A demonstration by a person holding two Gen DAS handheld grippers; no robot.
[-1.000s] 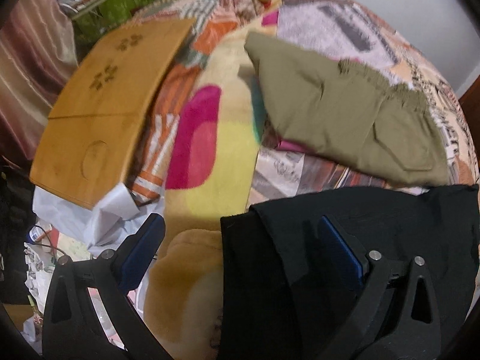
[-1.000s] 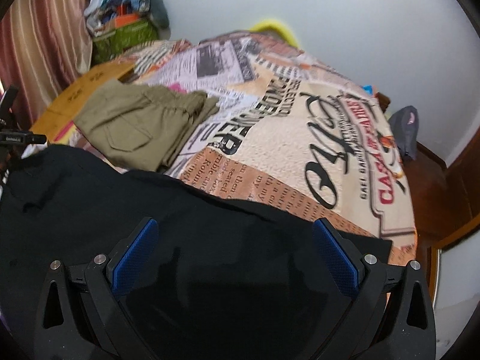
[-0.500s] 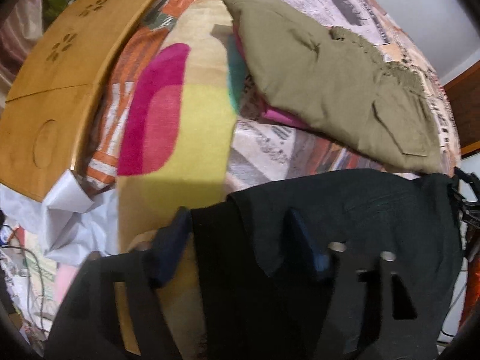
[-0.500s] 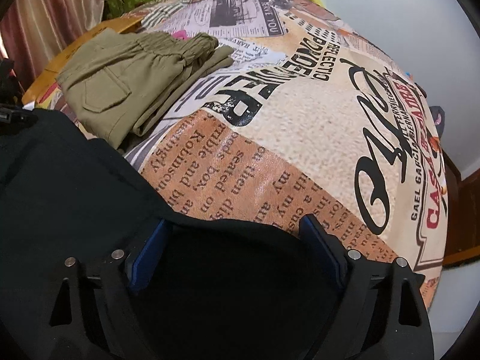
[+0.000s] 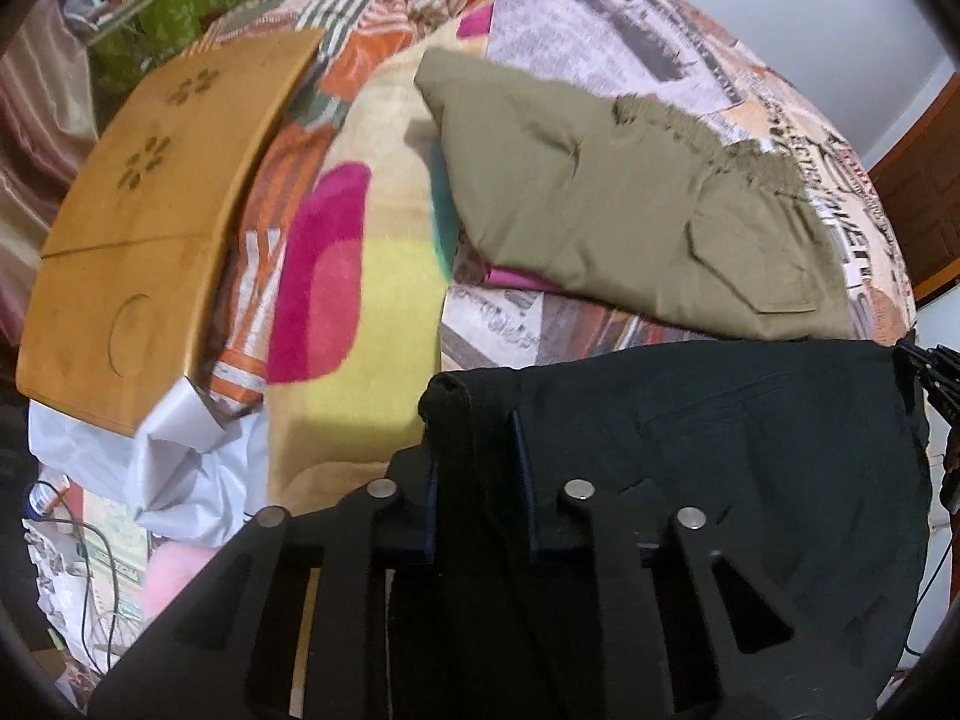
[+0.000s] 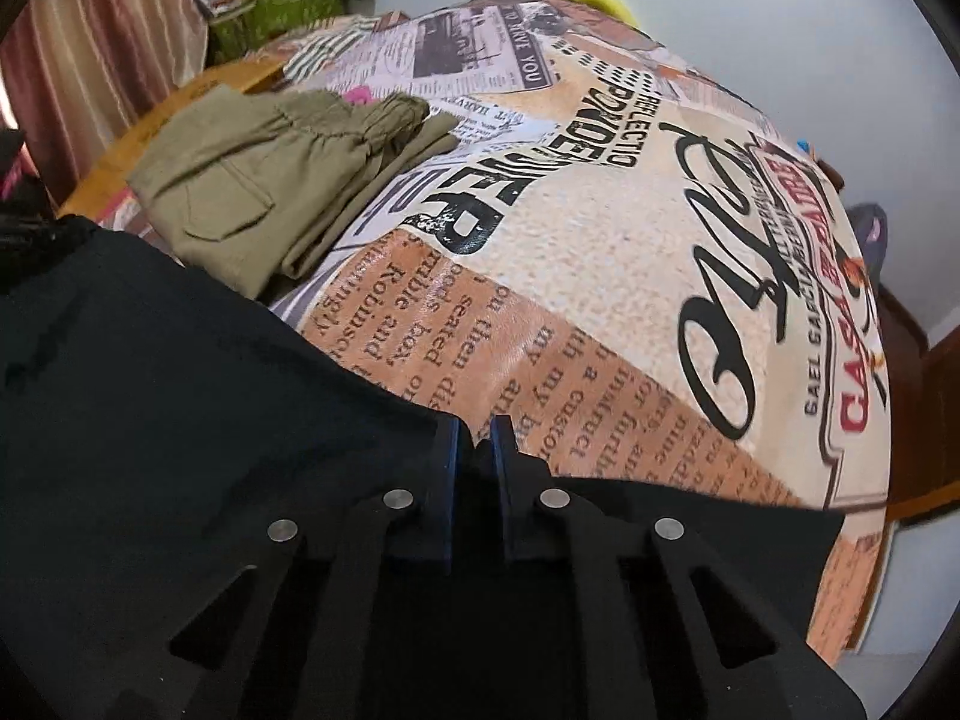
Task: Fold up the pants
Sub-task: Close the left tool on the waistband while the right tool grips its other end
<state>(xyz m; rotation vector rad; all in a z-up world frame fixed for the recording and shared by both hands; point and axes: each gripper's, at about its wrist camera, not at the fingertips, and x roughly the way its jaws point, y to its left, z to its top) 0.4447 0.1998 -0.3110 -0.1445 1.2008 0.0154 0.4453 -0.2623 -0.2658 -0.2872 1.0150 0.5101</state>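
Black pants (image 5: 720, 456) lie spread across the near part of the bed and also show in the right wrist view (image 6: 180, 396). My left gripper (image 5: 474, 420) is shut on a folded edge of the black pants at their left corner. My right gripper (image 6: 475, 432) is shut on the far edge of the black pants. The cloth under both grippers hides the bed there.
Folded olive pants (image 5: 630, 222) lie beyond the black pants, also seen in the right wrist view (image 6: 282, 180). A wooden tray (image 5: 150, 210) lies at the left. The newsprint bedsheet (image 6: 630, 252) stretches to the right. A colourful blanket (image 5: 360, 276) and white bag (image 5: 180, 468) sit left.
Both grippers were open over the black pants and have closed on the cloth. The views dipped toward the bed and came back up.
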